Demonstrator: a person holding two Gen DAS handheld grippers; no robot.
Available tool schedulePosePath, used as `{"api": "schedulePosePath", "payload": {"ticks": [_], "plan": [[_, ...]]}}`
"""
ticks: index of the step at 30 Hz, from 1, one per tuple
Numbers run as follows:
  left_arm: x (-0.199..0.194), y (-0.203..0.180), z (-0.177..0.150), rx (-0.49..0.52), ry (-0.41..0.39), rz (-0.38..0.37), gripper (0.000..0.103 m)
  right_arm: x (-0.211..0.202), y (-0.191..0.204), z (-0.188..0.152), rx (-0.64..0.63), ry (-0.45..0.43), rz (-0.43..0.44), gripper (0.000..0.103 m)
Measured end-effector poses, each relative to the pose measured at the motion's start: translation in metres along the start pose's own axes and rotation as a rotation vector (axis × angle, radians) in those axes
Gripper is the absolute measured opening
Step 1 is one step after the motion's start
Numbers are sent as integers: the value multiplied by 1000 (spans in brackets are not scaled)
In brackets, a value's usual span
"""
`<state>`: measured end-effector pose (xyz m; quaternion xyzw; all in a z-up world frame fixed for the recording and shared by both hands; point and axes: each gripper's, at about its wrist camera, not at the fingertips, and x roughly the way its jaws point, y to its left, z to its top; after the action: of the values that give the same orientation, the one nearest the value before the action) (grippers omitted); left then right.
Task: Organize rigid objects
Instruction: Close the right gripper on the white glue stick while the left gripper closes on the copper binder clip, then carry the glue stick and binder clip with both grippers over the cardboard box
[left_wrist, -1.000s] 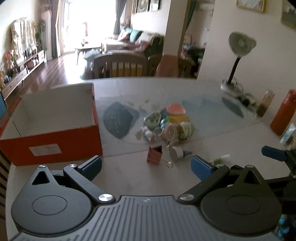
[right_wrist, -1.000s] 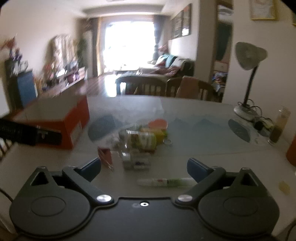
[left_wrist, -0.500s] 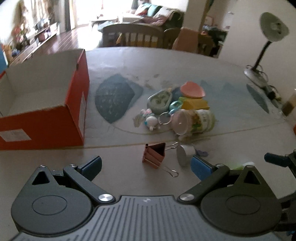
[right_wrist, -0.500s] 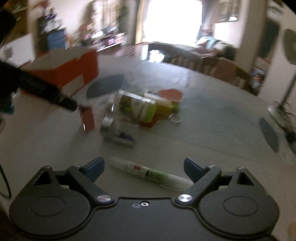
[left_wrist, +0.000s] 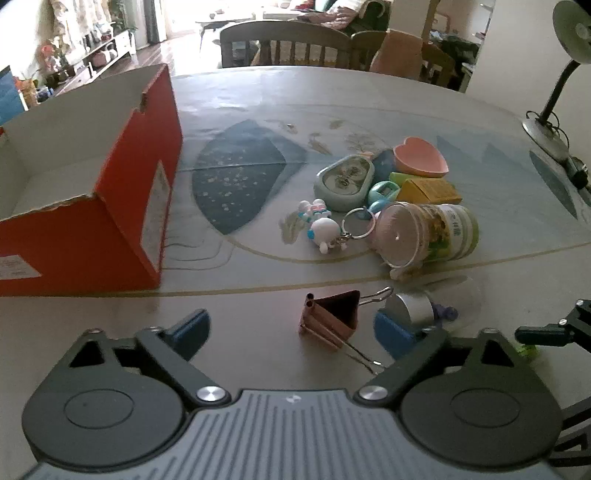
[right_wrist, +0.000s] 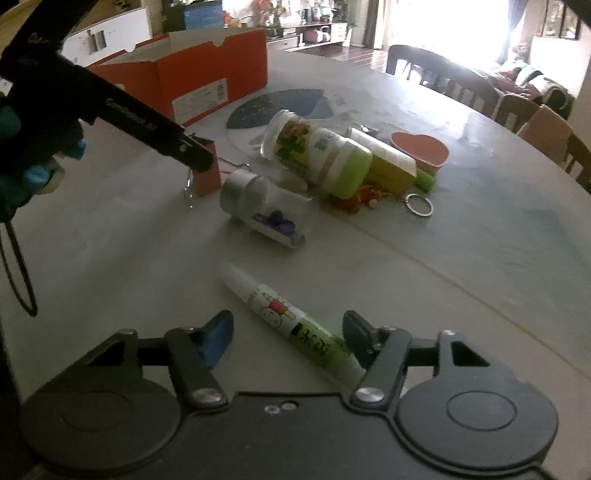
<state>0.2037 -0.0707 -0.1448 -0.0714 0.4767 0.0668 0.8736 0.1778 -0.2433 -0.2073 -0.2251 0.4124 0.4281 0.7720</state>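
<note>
- two grippers hang low over the table (left_wrist: 369, 92), both with jaws just narrowing yet spread;
- the left gripper (left_wrist: 291, 328) brackets the copper binder clip (left_wrist: 330, 317) without pressing it; its right pad is just beside the small clear vial (left_wrist: 413, 308) at 3 o'clock;
- the right gripper (right_wrist: 288, 338) straddles the glue pen (right_wrist: 291, 325), which lies slantwise between the blue pads; whether a pad touches it, cannot tell;
- the orange box (left_wrist: 122, 206) stands open at 10 o'clock in the left wrist view;
- at 1 o'clock lie the toppled jar (left_wrist: 424, 234), yellow carton (left_wrist: 430, 190), pink heart dish (left_wrist: 421, 157), teal case (left_wrist: 345, 181) and white keyring figure (left_wrist: 323, 230).
</note>
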Motion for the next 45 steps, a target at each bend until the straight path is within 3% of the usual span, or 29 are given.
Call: {"api": "schedulePosePath", "payload": {"ticks": [5,9,14,19,33,45], "plan": [[7,-1,2,-13,7,-23,79,4,-3,1,-12,6,13,52],[11,-2,4,-27,21,-52,62,3,-3,3,-21,5,18,43],[11,-5,4,-14,20,-57,43,4,3,5,-48,3,17,20],[11,-5,4,-22,19,-59,32,3,2,6,0,-6,25,17],[-13,11,2,-68,-29,-48,31,-32,-14,11,195,-82,15,17],[-65,30,13,-102,-122,-46,31,-71,-17,50,262,-210,32,17]]}}
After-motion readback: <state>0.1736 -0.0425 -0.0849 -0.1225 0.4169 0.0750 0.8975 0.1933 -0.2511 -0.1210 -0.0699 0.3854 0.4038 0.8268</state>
